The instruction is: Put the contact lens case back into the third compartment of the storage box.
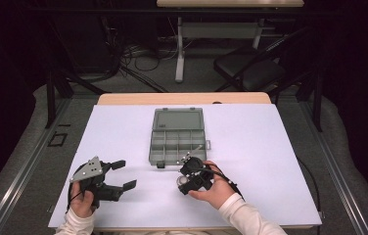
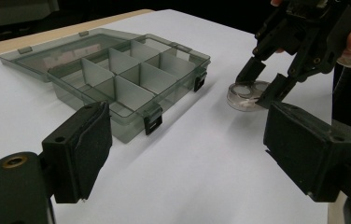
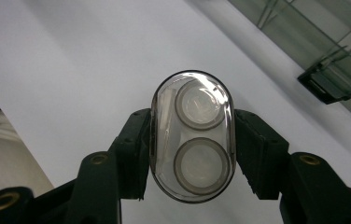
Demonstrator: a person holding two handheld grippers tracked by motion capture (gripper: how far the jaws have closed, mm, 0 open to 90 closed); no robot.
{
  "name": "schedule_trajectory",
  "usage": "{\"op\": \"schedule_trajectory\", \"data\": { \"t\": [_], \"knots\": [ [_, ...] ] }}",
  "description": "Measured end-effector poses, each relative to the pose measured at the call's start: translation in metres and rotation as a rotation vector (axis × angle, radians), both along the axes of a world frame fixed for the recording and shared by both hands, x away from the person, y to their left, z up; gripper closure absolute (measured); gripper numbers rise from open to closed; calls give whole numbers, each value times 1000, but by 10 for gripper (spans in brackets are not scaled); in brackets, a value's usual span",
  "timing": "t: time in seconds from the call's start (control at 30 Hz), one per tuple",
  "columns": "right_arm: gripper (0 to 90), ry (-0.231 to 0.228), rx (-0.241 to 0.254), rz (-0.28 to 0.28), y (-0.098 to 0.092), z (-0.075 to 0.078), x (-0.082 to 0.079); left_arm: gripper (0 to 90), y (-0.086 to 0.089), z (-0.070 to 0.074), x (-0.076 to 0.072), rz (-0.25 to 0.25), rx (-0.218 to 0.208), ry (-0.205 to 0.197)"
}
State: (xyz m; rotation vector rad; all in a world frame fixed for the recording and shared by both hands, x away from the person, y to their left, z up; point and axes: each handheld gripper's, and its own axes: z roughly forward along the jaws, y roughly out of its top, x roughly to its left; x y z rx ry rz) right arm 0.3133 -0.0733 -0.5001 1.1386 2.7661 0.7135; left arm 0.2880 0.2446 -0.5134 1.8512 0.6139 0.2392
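On the white table sheet (image 1: 250, 147), centre: one grey translucent compartment box (image 1: 177, 137), lid folded open flat behind it, dividers visible, black latches at its near edge. Near its front right corner: one small clear oval case (image 3: 192, 135) with two round wells, resting on the sheet, pinched across its short sides by the right gripper (image 1: 188, 180), whose jaws press both flanks. Front left, well apart from the box: left gripper (image 1: 123, 174), jaws spread wide, nothing between them, held by a hand (image 1: 83, 203) in a cream sleeve.
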Motion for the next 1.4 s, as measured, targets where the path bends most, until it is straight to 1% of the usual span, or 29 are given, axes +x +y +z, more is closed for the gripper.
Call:
{"op": "schedule_trajectory", "data": {
  "t": [0.23,0.27,0.3,0.33,0.53,0.57,0.6,0.67,0.7,0.8,0.83,0.87,0.93,0.97,1.0,1.03,1.1,1.17,1.2,1.23,1.3,1.33,1.37,1.4],
  "knots": [
    [487,0,18,-30,-8,4,9,161,0,0,0,2,-1,0],
    [487,-2,19,-27,-9,5,10,160,0,0,0,1,0,0],
    [487,-4,27,-40,-10,5,11,161,0,0,0,1,0,-1],
    [487,0,18,-38,-11,6,13,161,0,0,0,2,-1,0],
    [487,-8,28,-71,-14,9,21,161,0,0,0,1,0,0],
    [487,-8,35,-74,-15,9,22,160,0,0,0,1,-1,0],
    [487,-8,28,-72,-16,9,24,161,0,0,0,1,-1,0],
    [487,-19,38,-77,-17,9,27,161,0,0,0,5,2,-1],
    [487,-5,33,-93,-16,11,27,161,0,0,0,4,0,-1],
    [487,-16,33,-94,-18,11,33,160,0,0,0,4,0,-1],
    [487,-14,26,-102,-19,12,34,161,0,0,0,1,0,0],
    [487,-13,33,-114,-19,11,36,161,0,0,0,1,0,0],
    [487,-19,31,-115,-19,11,39,161,0,0,0,4,1,0],
    [487,-18,21,-118,-19,12,41,161,0,0,0,4,1,0],
    [487,-24,25,-114,-19,12,43,161,0,0,0,4,2,0],
    [487,-22,27,-129,-19,12,44,160,0,0,0,4,1,0],
    [487,-34,33,-129,-18,13,47,161,0,0,0,3,2,-1],
    [487,-34,28,-125,-18,14,50,161,0,0,0,0,1,0],
    [487,-44,30,-128,-18,13,52,161,0,0,0,3,1,-1],
    [487,-34,21,-135,-17,14,52,161,0,0,0,4,3,0],
    [487,-38,16,-134,-17,14,56,160,0,0,0,4,4,0],
    [487,-43,19,-133,-17,14,58,161,0,0,0,3,2,-1],
    [487,-51,28,-149,-16,13,59,161,0,0,0,3,2,0],
    [487,-41,15,-142,-17,15,61,161,0,0,0,3,1,0]
  ]
}}
